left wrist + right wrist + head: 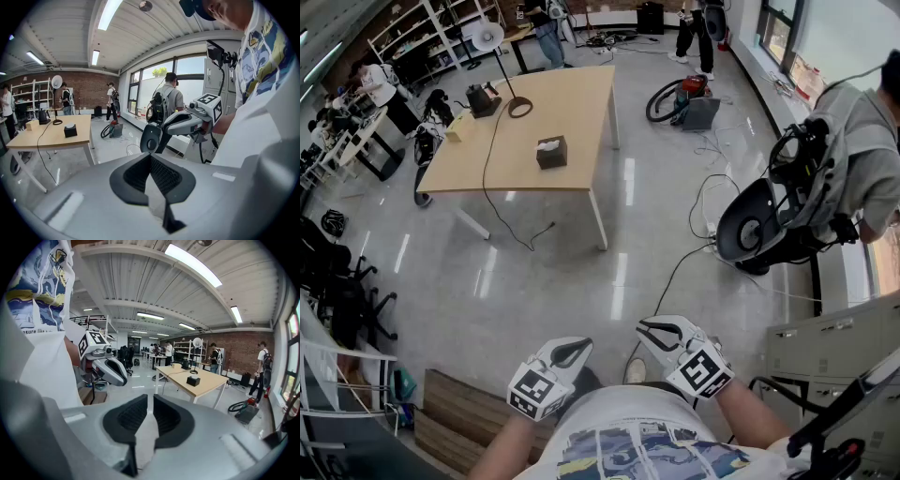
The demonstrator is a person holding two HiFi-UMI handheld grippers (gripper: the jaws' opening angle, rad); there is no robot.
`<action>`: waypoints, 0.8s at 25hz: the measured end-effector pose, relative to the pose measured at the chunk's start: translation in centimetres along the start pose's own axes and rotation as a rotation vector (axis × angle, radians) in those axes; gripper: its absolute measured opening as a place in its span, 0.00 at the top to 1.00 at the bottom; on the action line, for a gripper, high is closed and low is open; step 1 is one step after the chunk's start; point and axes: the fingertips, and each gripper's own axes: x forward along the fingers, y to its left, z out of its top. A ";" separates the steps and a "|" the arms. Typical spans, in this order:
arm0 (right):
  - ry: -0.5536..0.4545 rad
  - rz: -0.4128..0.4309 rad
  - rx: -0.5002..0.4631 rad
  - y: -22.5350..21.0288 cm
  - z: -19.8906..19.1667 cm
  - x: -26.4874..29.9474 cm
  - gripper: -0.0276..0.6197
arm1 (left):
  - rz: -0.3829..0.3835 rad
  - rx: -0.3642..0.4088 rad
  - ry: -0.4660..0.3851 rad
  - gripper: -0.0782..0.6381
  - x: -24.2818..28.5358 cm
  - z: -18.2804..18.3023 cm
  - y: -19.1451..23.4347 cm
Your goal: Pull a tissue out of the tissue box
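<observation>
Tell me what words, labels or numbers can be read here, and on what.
"asure like": print on the T-shirt, cut off at its start, the rest blurred.
Left hand-held gripper and right hand-held gripper: square marker patterns only, no letters.
Tissue box: too small to read.

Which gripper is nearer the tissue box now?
Left, slightly. Left gripper lines up nearly straight with the tissue box; right gripper sits off to its right. Both are far away.
</observation>
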 end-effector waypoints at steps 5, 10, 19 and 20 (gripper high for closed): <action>0.008 0.002 -0.006 0.0 0.0 0.5 0.89 | 0.001 0.006 -0.002 0.90 0.3 0.2 0.3; 0.020 0.002 -0.005 -0.3 -0.4 0.5 0.89 | -0.002 -0.002 -0.002 0.90 0.6 0.1 0.5; -0.009 -0.003 -0.004 -1.1 -0.5 1.0 0.89 | 0.004 -0.001 -0.002 0.89 1.2 0.6 1.1; -0.009 -0.001 -0.004 -1.1 -0.6 1.0 0.88 | 0.008 -0.001 -0.003 0.90 1.3 0.6 1.1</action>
